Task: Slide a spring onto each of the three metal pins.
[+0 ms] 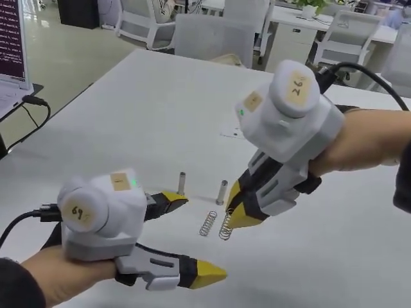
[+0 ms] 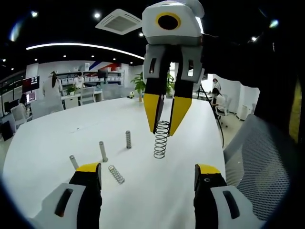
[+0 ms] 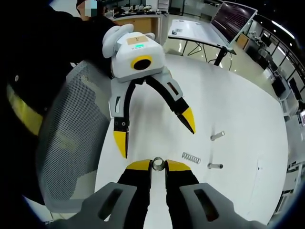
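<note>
Two bare metal pins (image 1: 182, 183) (image 1: 222, 192) stand upright on the white table (image 1: 128, 128). In the left gripper view these pins (image 2: 73, 161) (image 2: 102, 151) stand beside a third post (image 2: 128, 139) that looks coiled, like a spring on a pin. My right gripper (image 1: 239, 215) (image 3: 158, 165) is shut on a spring (image 1: 225, 228) (image 2: 161, 140) (image 3: 158, 163), which hangs upright just above the table, right of the pins. A loose spring (image 1: 207, 223) (image 2: 116, 173) (image 3: 191, 157) lies flat beside it. My left gripper (image 1: 194, 236) (image 2: 147, 169) stands open and holds nothing, facing the right one.
A laptop (image 1: 13, 58) with its cable sits at the left edge. Office chairs (image 1: 212, 35) and desks stand beyond the table's far end. A mesh chair (image 2: 267, 167) is close behind the right gripper. A small paper slip (image 1: 228, 133) lies mid-table.
</note>
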The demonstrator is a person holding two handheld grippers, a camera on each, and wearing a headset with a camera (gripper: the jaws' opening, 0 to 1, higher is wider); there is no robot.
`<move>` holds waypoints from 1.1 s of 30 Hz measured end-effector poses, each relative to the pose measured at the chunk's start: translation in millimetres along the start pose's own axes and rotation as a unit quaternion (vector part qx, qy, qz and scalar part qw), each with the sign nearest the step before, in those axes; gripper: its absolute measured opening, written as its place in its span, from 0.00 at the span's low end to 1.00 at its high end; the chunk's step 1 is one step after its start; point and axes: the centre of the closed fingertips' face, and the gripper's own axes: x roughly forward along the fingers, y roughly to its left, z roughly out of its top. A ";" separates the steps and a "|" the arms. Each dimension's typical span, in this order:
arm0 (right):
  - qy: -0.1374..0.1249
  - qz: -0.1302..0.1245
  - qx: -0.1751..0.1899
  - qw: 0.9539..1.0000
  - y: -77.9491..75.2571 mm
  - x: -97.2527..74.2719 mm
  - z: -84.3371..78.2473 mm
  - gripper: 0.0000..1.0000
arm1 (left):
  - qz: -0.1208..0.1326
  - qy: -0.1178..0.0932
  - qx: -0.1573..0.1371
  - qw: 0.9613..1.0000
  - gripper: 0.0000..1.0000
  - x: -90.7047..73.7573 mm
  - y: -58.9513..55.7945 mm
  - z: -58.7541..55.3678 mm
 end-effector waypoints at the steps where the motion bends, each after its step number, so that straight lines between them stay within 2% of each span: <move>1: -0.001 0.000 0.000 1.000 -0.3 -0.1 0.2 0.08 | 0.002 0.000 0.000 1.000 0.78 -0.6 0.8 -0.5; 6: -0.001 -0.007 0.002 1.000 -8.1 -3.1 -0.2 0.08 | 0.009 0.001 -0.003 1.000 0.77 -4.9 4.1 -4.8; 15: 0.000 -0.022 0.017 1.000 -28.3 -10.0 -6.6 0.08 | 0.036 0.000 -0.017 0.999 0.76 -18.4 17.0 -14.3; 23: 0.006 -0.034 0.028 0.999 -49.3 -12.1 -12.8 0.08 | 0.044 0.010 -0.016 0.999 0.75 -21.1 18.2 -21.7; 33: 0.008 -0.050 0.038 0.998 -74.6 -16.6 -16.2 0.08 | 0.053 0.011 -0.020 0.998 0.74 -24.8 23.0 -24.8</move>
